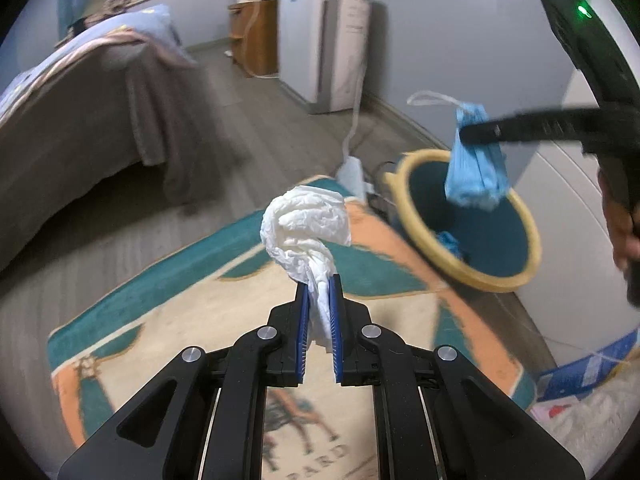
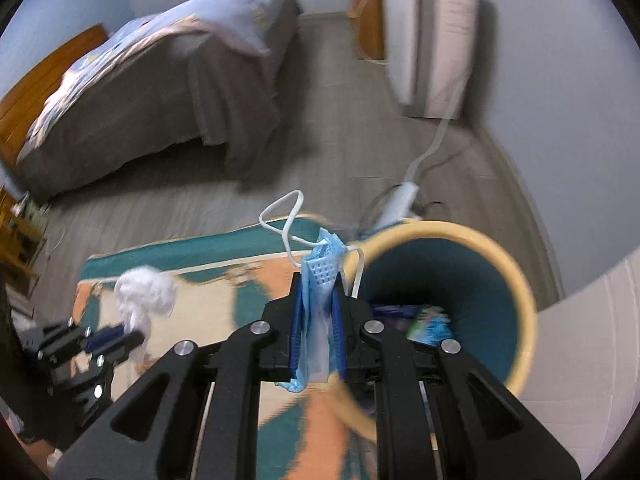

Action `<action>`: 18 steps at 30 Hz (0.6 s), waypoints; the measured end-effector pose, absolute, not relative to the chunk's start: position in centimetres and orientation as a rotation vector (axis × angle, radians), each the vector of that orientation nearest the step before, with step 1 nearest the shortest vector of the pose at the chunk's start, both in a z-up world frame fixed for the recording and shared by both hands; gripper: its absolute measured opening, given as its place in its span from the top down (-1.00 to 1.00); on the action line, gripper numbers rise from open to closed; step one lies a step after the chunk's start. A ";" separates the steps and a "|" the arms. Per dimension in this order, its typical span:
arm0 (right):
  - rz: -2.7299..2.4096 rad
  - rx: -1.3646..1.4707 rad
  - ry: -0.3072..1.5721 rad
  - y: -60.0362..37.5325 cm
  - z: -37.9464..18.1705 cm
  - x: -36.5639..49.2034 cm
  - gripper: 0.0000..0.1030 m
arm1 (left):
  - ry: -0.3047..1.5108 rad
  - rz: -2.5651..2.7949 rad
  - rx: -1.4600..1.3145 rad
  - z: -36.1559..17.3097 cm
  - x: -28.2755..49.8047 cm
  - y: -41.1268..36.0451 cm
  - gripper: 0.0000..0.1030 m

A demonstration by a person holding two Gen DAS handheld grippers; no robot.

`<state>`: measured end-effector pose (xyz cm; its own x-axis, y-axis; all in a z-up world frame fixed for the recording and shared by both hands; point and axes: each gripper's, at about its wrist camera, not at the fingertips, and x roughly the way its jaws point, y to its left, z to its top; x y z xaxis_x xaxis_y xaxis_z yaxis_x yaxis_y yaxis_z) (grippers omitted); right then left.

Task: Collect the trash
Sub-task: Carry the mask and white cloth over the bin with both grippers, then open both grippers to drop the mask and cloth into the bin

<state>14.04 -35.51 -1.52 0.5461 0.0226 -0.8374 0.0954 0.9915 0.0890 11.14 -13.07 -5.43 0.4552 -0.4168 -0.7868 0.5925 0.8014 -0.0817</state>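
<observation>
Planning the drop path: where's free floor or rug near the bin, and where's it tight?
Free: the rug between the left gripper and the bed, and the bare floor beyond it. Crowded: behind the bin, where the power strip and cables lie; over its mouth the right gripper holds the mask.

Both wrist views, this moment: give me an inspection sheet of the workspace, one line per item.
Surface: patterned rug in teal, orange and cream on a grey wood floor.
Job's things: crumpled white tissue; blue face mask hanging above the bin; teal bin with a yellow rim, some trash already inside.
Clutter: blue and white items at the lower right of the left view, too blurred to name.
Grippers: left gripper shut on the tissue; right gripper shut on the mask.
Cables: white power strip and cords on the floor behind the bin.
Surroundings: bed, white appliance, wooden cabinet.
</observation>
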 end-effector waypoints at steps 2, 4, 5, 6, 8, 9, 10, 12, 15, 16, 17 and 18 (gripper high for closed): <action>-0.087 0.157 0.989 -37.9 -1.8 13.6 0.75 | 0.903 -0.656 0.230 -5.4 10.6 -14.8 0.79; -0.137 0.192 0.991 -40.6 -2.3 13.1 0.75 | 0.894 -0.689 0.248 -5.4 10.1 -16.5 0.79; -0.155 0.200 0.992 -41.5 -2.5 13.0 0.75 | 0.888 -0.705 0.263 -5.4 9.7 -17.5 0.79; -0.185 0.211 0.997 -42.8 -3.0 12.7 0.75 | 0.882 -0.724 0.271 -5.3 9.4 -18.5 0.79; -0.217 0.229 1.005 -44.5 -3.6 12.4 0.75 | 0.881 -0.759 0.274 -5.4 8.8 -20.3 0.79; -0.238 0.239 1.014 -45.4 -4.1 12.2 0.75 | 0.880 -0.776 0.272 -5.5 8.4 -21.3 0.79; -0.254 0.249 1.022 -46.1 -4.6 12.0 0.75 | 0.883 -0.789 0.268 -5.7 8.2 -22.1 0.79; -0.291 0.269 1.042 -47.7 -5.7 11.7 0.75 | 0.897 -0.813 0.268 -6.3 7.7 -24.1 0.79; -0.334 0.302 1.074 -49.2 -7.2 11.1 0.75 | 0.935 -0.848 0.280 -7.4 7.3 -26.8 0.79; -0.339 0.311 1.088 -49.4 -7.7 11.1 0.75 | 0.948 -0.856 0.295 -7.9 7.3 -27.7 0.79; -0.341 0.318 1.100 -49.6 -8.1 11.1 0.75 | 0.949 -0.857 0.309 -8.2 7.1 -28.3 0.79; -0.340 0.325 1.109 -49.7 -8.5 11.1 0.75 | 0.948 -0.853 0.334 -8.5 7.1 -29.1 0.78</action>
